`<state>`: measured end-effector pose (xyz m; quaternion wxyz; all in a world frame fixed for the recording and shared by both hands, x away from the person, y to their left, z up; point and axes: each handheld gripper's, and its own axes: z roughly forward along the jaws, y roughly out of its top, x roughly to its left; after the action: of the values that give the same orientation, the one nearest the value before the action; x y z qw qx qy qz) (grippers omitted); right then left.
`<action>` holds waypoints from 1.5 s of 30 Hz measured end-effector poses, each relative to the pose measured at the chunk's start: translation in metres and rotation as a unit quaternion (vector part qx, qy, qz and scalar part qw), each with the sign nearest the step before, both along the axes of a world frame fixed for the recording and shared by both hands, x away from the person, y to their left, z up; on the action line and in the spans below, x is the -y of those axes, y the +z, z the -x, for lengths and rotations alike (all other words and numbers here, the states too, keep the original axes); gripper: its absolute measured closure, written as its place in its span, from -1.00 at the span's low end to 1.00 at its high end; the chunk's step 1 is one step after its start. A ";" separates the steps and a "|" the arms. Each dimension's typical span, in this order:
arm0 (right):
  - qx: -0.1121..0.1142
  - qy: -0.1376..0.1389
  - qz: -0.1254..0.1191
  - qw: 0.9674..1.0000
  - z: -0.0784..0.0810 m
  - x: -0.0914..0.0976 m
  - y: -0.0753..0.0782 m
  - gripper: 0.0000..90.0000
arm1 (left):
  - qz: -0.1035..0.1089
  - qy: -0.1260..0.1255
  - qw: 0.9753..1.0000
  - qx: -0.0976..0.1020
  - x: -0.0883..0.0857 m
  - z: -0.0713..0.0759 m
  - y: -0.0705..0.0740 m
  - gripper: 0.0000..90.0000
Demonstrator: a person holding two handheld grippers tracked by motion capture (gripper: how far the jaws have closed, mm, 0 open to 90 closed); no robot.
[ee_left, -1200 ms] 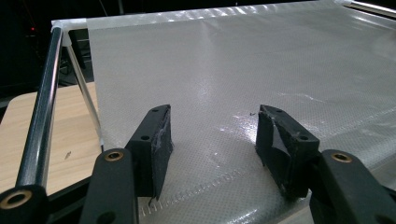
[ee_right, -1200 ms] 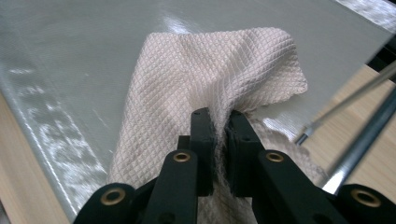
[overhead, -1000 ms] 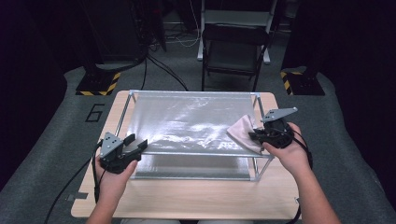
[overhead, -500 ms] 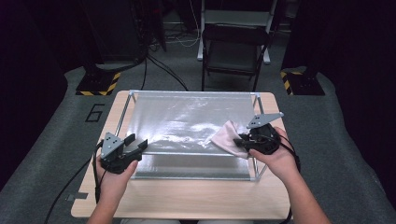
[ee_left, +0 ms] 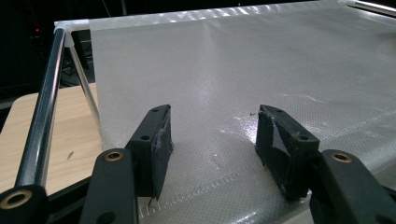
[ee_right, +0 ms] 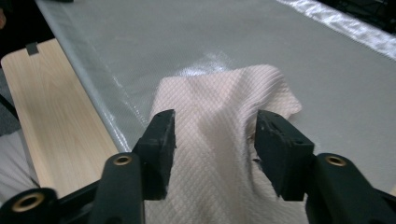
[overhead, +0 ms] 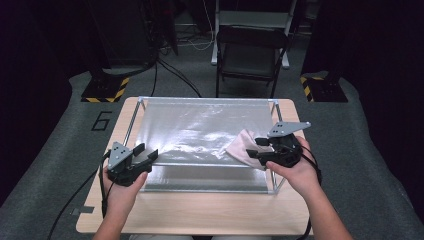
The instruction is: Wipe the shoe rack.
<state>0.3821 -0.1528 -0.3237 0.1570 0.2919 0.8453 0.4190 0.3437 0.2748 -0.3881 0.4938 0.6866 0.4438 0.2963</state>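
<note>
Pink cloth (ee_right: 219, 135) light, soft, limp; pinch raised fold. Right hand-held gripper (ee_right: 212, 140) just opening, straddles cloth ungripped; left hand-held gripper (ee_left: 212, 140) open, empty.

Dark room, grey carpet (overhead: 60, 150), black folding chair (overhead: 248, 55) behind wooden table (overhead: 200, 212)

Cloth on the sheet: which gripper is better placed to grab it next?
Right. The right gripper has just opened and straddles the pink cloth, pads apart from it. The left gripper sits open at the plastic sheet's opposite corner, well away from the cloth.
</note>
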 end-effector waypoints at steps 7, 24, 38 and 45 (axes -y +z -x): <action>-0.027 0.005 0.024 0.999 -0.002 -0.008 -0.013 -0.04 | -0.001 -0.001 1.000 0.000 0.000 0.000 0.000 0.00; -0.025 0.061 0.004 0.998 0.007 -0.009 -0.009 0.87 | 0.000 0.000 1.000 0.000 0.000 0.000 0.000 0.00; -0.014 0.090 -0.019 0.996 0.043 -0.016 -0.013 0.88 | 0.000 0.000 1.000 0.000 0.000 0.000 0.000 0.00; -0.006 0.075 -0.038 0.996 0.056 -0.013 -0.030 0.88 | 0.000 0.000 1.000 0.001 0.000 0.000 0.000 0.00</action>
<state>0.3264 -0.1395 -0.3540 0.1095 0.2362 0.8491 0.4596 0.3437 0.2747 -0.3883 0.4943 0.6861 0.4436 0.2969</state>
